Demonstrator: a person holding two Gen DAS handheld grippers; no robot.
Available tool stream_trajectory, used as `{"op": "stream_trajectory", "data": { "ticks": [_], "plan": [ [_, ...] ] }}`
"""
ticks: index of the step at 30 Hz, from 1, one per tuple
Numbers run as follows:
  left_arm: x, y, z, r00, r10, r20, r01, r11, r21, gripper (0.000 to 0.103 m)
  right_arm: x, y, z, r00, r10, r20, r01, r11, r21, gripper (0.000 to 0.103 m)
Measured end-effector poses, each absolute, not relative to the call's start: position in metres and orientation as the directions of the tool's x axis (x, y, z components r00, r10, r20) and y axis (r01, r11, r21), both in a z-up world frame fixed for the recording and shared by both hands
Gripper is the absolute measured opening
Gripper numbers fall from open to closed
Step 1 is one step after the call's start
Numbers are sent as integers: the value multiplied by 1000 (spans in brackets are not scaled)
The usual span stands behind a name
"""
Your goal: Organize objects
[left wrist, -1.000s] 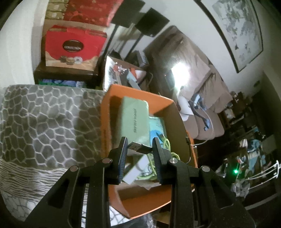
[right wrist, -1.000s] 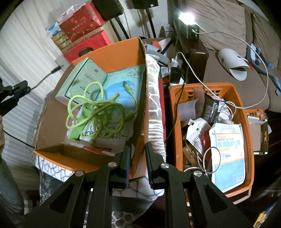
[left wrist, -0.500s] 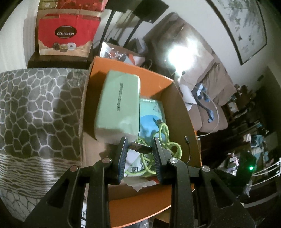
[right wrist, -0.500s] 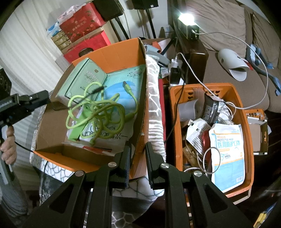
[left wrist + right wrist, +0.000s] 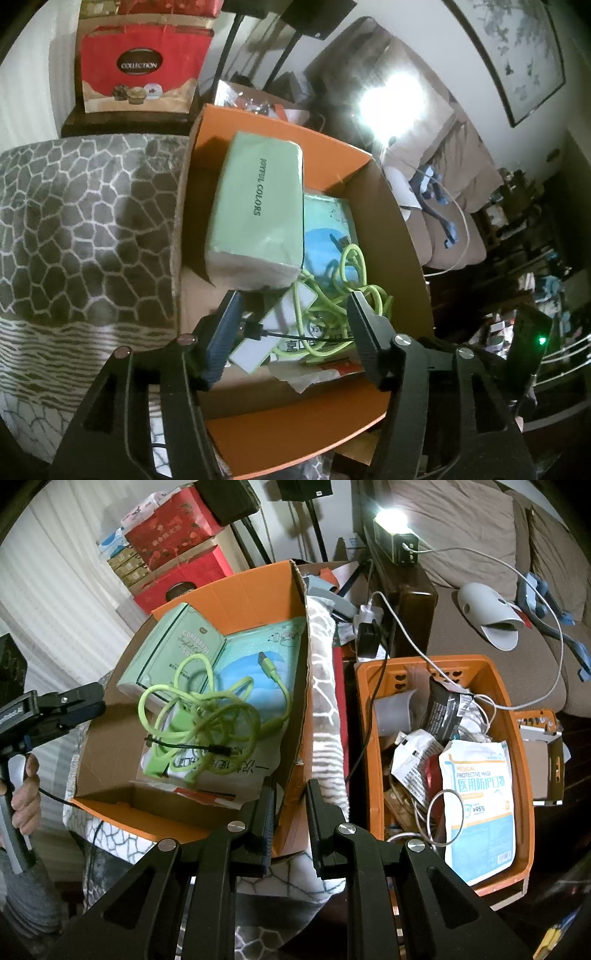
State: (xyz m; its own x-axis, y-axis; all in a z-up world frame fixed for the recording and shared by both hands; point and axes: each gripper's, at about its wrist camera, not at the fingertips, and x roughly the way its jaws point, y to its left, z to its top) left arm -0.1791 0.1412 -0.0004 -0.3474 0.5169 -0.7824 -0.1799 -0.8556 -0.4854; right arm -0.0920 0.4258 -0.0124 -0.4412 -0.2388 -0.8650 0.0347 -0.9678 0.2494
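Ahead of the right gripper's fingers (image 5: pixel 327 823) sits the cardboard box (image 5: pixel 229 590), with the basket (image 5: pixel 517 716) to its right. In the box, the tissue pack (image 5: pixel 255 210) lies at the far left, the coiled cable (image 5: pixel 207 716) nearer, on the flat packets (image 5: pixel 255 664). The thin black cable (image 5: pixel 295 334) lies between the left gripper's fingers (image 5: pixel 225 332), which are opening
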Motion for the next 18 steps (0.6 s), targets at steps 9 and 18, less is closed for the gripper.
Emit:
{"op": "stream_trajectory", "data": {
  "ticks": [9, 18],
  "plan": [
    [-156, 132, 33, -439, 427, -790, -263, -902, -341, 83, -90, 419, -10, -451, -201, -869, 32, -977, 209, 15],
    [-132, 116, 49, -495, 361, -790, -306, -924, -230, 91, -79, 412, 7, -509, -141, -849, 19, -988, 153, 18]
  ]
}}
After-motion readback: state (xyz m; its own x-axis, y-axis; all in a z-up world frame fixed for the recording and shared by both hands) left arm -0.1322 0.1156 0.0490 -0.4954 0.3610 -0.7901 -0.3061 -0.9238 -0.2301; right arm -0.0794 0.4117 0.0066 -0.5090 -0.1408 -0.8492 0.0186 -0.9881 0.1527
